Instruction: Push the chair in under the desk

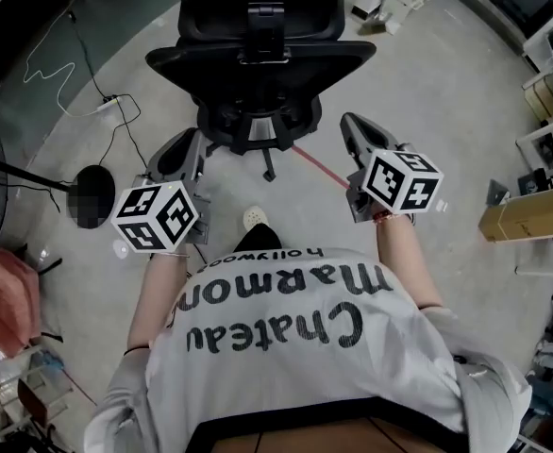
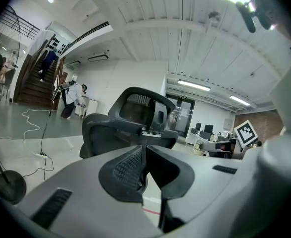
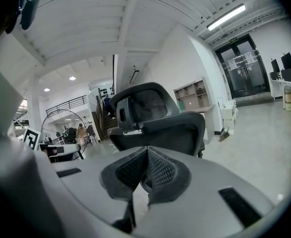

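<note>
Grey concrete floor (image 1: 446, 92), chair (image 1: 258, 64) just ahead of clenched, empty left gripper (image 1: 180, 151) and right gripper (image 1: 355, 130)

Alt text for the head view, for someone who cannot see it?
A black office chair stands on a grey floor, its back toward a person in white. The left tongs and right tongs, both shut and empty, point at it without touching.

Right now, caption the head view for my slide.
Person aims shut left gripper and shut right gripper, both empty, at the back of a black office chair.
</note>
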Available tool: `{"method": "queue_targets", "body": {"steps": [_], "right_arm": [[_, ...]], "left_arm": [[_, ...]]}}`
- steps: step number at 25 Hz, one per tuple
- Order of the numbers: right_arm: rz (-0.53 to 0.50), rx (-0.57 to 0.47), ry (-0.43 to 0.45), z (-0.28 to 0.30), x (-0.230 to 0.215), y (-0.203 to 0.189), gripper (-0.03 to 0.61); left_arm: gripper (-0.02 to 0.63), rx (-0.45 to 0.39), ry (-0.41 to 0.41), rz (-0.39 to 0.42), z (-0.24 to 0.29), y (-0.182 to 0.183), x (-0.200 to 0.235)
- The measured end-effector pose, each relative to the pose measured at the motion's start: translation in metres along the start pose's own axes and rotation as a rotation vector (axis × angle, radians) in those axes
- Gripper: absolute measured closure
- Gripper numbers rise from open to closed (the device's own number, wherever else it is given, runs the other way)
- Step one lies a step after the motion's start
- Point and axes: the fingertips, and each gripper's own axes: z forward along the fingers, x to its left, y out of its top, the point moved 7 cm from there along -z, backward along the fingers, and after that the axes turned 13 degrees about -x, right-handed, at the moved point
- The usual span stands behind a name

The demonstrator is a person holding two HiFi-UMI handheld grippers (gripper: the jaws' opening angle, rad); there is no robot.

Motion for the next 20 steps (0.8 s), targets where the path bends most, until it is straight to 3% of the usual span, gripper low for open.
{"method": "queue_targets", "body": {"steps": [6,14,17,20], "right_arm": [[0.039,-0.060,0.020,0.033,-0.009,0.024,0.565],[-0.130,-0.056,0.038,0.082,-0.026,0.064,0.565],[-0.193,-0.029,0.079,0.099,-0.034,0.076,0.492],[-0.341,0.059,0.164,0.116,-0.036,0.081,0.388]], "left_arm": [[0.594,-0.012,-0.020,0.019,0.036,0.016,0.019],[0.595,-0.023,-0.030,0.020,0.086,0.035,0.047],[0.595,-0.014,-0.027,0.016,0.099,0.034,0.058],[0.595,-0.010,-0.019,0.014,0.103,0.034,0.067]]}}
